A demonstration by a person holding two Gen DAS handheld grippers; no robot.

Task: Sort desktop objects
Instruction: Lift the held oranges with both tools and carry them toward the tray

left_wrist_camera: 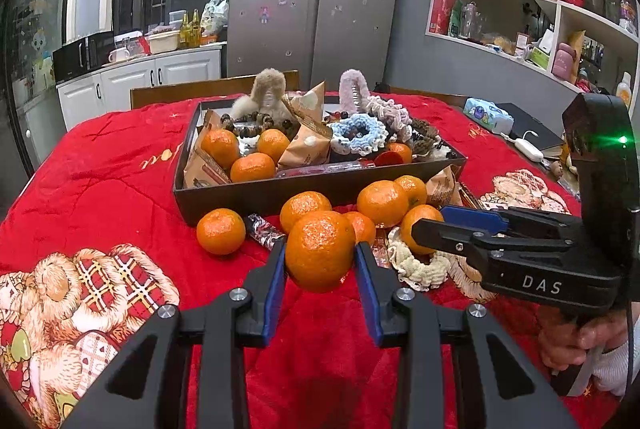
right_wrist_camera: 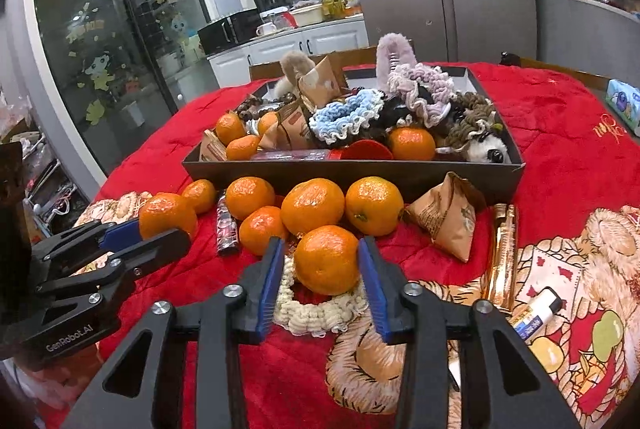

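Observation:
A mandarin (left_wrist_camera: 320,249) sits clamped between the blue pads of my left gripper (left_wrist_camera: 320,257), lifted above the red cloth. In the right wrist view that same left gripper (right_wrist_camera: 162,229) shows at the left with its mandarin (right_wrist_camera: 168,215). My right gripper (right_wrist_camera: 322,261) straddles another mandarin (right_wrist_camera: 327,259), which rests on a cream scrunchie (right_wrist_camera: 316,313). A thin gap shows at the left pad, so the jaws stand open around it. The left wrist view shows the right gripper (left_wrist_camera: 429,221) beside that fruit (left_wrist_camera: 420,229). Several loose mandarins (right_wrist_camera: 312,205) lie before the dark box (right_wrist_camera: 360,173).
The box (left_wrist_camera: 320,189) holds mandarins, paper snack packets, scrunchies, beads and plush items. On the red cloth lie a snack packet (right_wrist_camera: 448,221), a gold wrapped bar (right_wrist_camera: 504,253), a dark wrapped candy (right_wrist_camera: 227,229) and a glue stick (right_wrist_camera: 536,313). A hand (left_wrist_camera: 576,341) holds the right gripper.

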